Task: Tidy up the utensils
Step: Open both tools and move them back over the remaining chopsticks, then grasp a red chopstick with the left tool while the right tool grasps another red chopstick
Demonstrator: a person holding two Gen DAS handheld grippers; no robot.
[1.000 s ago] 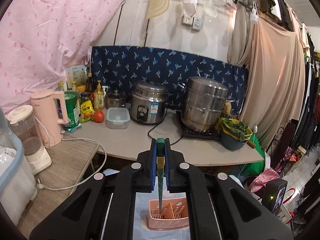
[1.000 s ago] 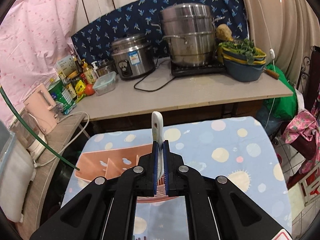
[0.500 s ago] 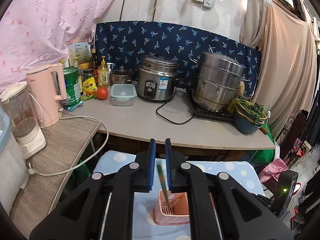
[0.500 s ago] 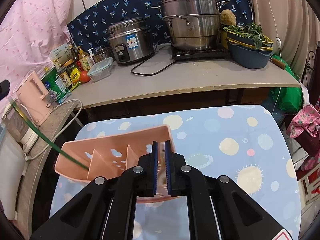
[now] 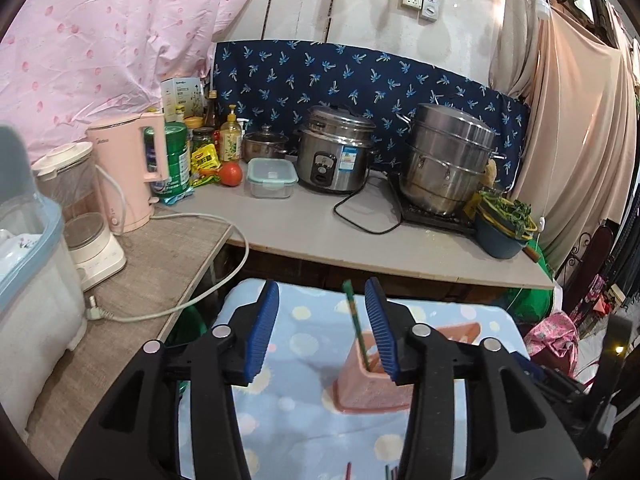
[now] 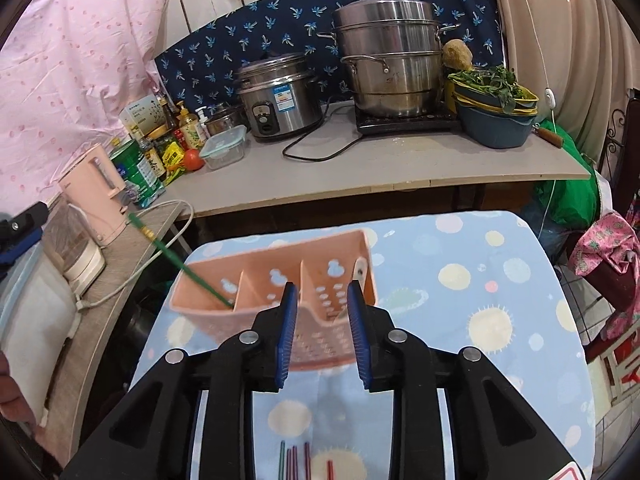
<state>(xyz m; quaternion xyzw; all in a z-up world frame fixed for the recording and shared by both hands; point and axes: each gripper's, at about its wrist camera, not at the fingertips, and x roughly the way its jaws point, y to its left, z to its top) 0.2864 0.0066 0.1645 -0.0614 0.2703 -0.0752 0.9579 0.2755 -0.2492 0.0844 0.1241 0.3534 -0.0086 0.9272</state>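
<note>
The green chopstick (image 5: 354,322) is seen standing in the pink utensil caddy (image 6: 276,276), its lower end down in the leftmost compartment and its long axis leaning up and away to the left in the right wrist view. The left gripper (image 5: 320,332) has just been opening; its blue pads are now set well apart, and the chopstick stands between them, close to the right-hand pad, though contact there cannot be made out. No pinch is being applied, so the stick is judged to be released and resting on the caddy alone.

The right gripper (image 6: 320,332) has likewise just been opening, to a narrower gap, and it is poised over the caddy's rightmost compartment. Whatever lies down in that compartment cannot be made out. Nothing is seen gripped between its pads.

More chopsticks (image 6: 296,462), red and green, are laid on the spotted tablecloth (image 6: 500,280), below and behind both sets of fingers, at the near edge of each view. Their long axes run roughly in line with the grippers' own pointing direction. The next pick is judged to call for a pull-back toward the person. The right gripper appears the nearer, the sticks lying almost directly beneath it.
</note>
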